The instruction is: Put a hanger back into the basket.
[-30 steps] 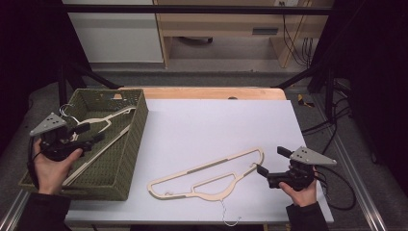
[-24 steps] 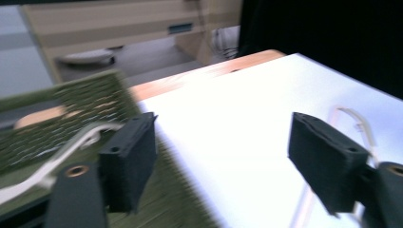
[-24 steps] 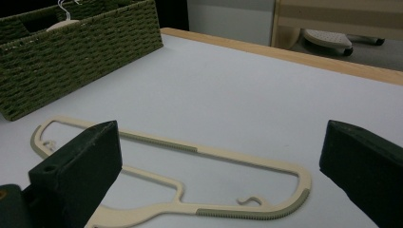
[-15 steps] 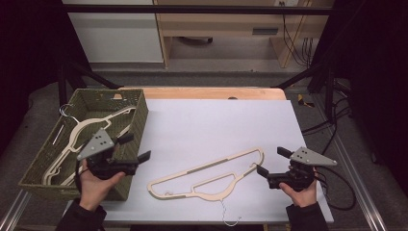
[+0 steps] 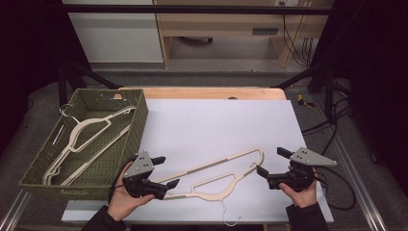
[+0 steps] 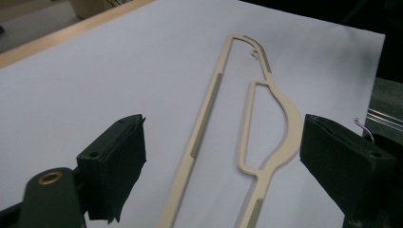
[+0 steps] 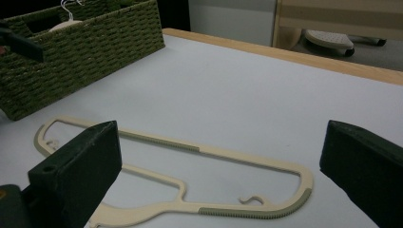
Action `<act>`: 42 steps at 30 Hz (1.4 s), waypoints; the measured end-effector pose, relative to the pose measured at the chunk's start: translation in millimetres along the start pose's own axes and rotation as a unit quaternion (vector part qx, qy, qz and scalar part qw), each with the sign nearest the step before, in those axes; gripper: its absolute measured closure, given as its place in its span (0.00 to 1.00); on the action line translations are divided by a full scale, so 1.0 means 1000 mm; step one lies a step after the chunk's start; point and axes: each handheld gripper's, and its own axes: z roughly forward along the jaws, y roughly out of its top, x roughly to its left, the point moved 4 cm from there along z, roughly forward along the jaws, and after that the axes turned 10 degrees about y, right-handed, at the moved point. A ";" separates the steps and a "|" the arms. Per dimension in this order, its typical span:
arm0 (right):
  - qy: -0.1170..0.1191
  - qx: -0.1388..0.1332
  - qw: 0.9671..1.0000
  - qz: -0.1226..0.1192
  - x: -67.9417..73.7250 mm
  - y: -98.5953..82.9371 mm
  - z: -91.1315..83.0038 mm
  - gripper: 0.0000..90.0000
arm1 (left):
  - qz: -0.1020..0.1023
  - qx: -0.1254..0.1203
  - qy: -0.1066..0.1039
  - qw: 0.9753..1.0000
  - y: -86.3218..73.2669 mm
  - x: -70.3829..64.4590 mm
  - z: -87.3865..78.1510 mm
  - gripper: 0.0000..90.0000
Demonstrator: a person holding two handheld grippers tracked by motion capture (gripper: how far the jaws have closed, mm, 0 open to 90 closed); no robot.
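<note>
In the lower middle of the high view, a cream hanger lies flat on the white table top, with a gripper stationed at each end of it. The left gripper sits at the hanger's lower-left end, jaws spread wide; in the left gripper view the hanger runs up between the two black jaws without touching either. My reading is that this placement is a line-up for a pinch on that end. The right gripper rests at the lower right of the frame, just beside the hanger's rounded far end, jaws likewise parted and holding nothing; in its own view the hanger lies ahead, between and below the jaws.

Long axis: diagonal, rising from lower left to the right of centre in the high view. The wire hook points down toward the bottom edge of the frame.

At the left of the frame stands a green woven basket with another cream hanger lying inside. That suggests the basket is the destination for the one on the table, which is apart from it.
</note>
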 end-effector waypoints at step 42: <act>0.018 0.030 0.999 -0.010 0.010 -0.007 0.018 0.01 | 0.118 0.189 -0.103 0.969 -0.056 -0.024 0.059 0.81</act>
